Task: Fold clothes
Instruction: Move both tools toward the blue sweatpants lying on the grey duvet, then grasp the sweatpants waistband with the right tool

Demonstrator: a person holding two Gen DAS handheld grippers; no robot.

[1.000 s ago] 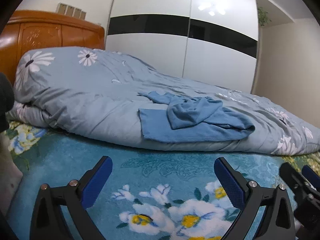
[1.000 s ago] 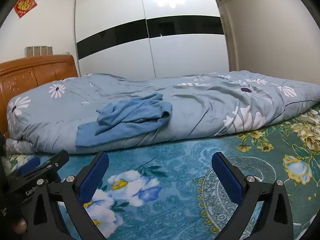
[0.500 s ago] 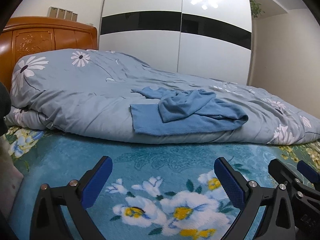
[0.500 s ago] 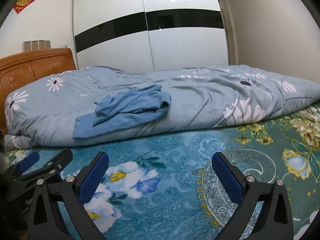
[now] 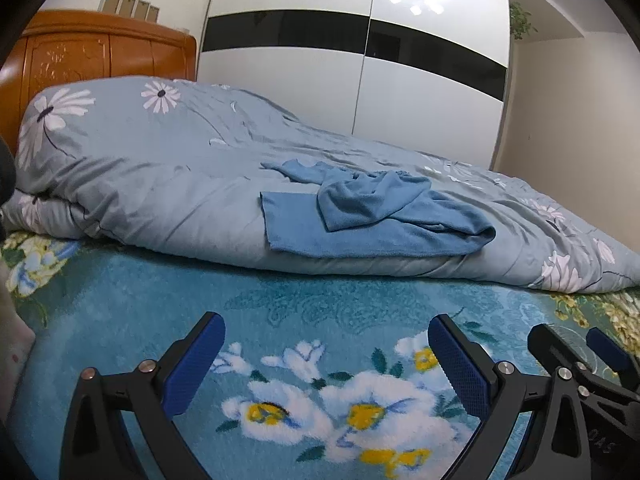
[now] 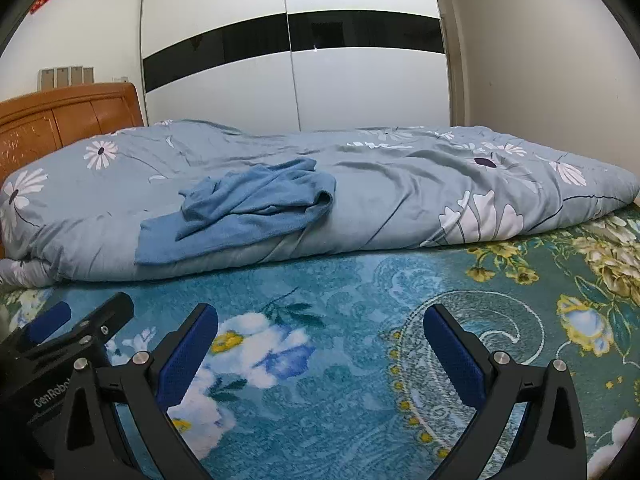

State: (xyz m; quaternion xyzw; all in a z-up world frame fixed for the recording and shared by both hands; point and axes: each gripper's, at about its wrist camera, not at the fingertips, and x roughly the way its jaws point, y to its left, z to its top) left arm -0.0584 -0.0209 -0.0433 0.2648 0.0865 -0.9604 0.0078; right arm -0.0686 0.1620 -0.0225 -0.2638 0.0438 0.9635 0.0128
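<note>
Left gripper (image 5: 326,354) hangs over the teal floral bedspread (image 5: 132,316), its 2 blue pads spread wide, nothing between them. At 12 o'clock from it, a crumpled blue garment (image 5: 372,216) lies on the grey-blue daisy duvet (image 5: 160,184). Right gripper (image 6: 320,346), just beside the left one, is equally wide and empty; the garment sits at its 11 o'clock

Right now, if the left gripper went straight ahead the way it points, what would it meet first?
Probably the duvet, near where the blue garment lies on it. The left gripper, jaws open, hangs over the floral blanket, nothing between; depth is unclear.
</note>
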